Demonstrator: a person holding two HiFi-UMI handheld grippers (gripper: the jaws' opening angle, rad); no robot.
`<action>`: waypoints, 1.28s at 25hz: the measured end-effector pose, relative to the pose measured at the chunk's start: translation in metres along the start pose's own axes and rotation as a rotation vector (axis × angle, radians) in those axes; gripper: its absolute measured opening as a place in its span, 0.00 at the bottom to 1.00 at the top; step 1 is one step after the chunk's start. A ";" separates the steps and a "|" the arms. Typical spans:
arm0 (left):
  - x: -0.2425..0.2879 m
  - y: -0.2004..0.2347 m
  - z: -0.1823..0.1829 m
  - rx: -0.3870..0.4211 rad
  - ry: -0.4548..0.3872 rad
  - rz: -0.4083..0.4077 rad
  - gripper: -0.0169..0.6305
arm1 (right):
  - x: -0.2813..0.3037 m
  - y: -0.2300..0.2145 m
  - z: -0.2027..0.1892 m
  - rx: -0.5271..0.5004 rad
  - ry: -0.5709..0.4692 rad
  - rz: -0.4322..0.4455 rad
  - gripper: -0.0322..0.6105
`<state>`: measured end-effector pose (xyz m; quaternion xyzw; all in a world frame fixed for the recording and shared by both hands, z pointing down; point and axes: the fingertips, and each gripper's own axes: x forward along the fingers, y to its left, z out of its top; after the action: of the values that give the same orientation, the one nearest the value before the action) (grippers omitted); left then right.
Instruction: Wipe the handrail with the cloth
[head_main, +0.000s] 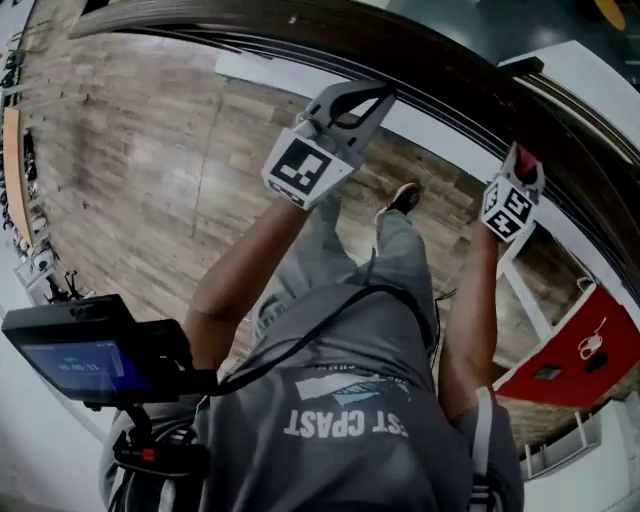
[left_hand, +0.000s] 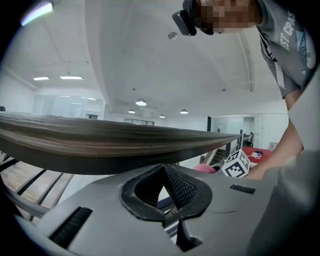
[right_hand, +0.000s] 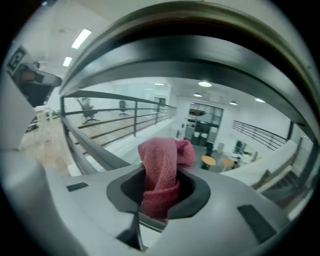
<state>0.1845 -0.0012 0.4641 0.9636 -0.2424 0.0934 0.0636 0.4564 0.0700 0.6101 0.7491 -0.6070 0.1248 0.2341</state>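
Left tongs (head_main: 352, 100): raised on outstretched left arm (head_main: 240, 270), jaw tips together, nothing between. Right tongs (head_main: 522, 165): raised on right arm (head_main: 470, 320), clamped on cloth (right_hand: 160, 172).

Handrail (left_hand: 115, 142) bars passage just above left tongs (left_hand: 163, 172); wooden floor (head_main: 130, 170) lies open.

The right gripper (right_hand: 159, 192) pinches a bunched red cloth (right_hand: 162, 165) between its jaws, just beneath the dark handrail (right_hand: 200, 55) arcing overhead. Below the handrail, at left, balustrade bars (right_hand: 115, 120) recede.
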 end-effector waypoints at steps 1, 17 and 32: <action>0.004 -0.002 -0.003 -0.006 0.013 0.010 0.04 | 0.010 0.033 0.012 -0.050 -0.033 0.091 0.17; -0.007 -0.018 -0.018 -0.044 0.062 0.013 0.04 | -0.016 -0.103 -0.035 0.009 0.066 -0.154 0.17; 0.041 -0.100 -0.026 -0.022 0.080 -0.020 0.03 | -0.047 -0.241 -0.088 0.061 0.098 -0.277 0.17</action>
<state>0.2643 0.0718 0.4901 0.9607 -0.2310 0.1287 0.0848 0.6869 0.1912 0.6157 0.8256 -0.4814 0.1462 0.2557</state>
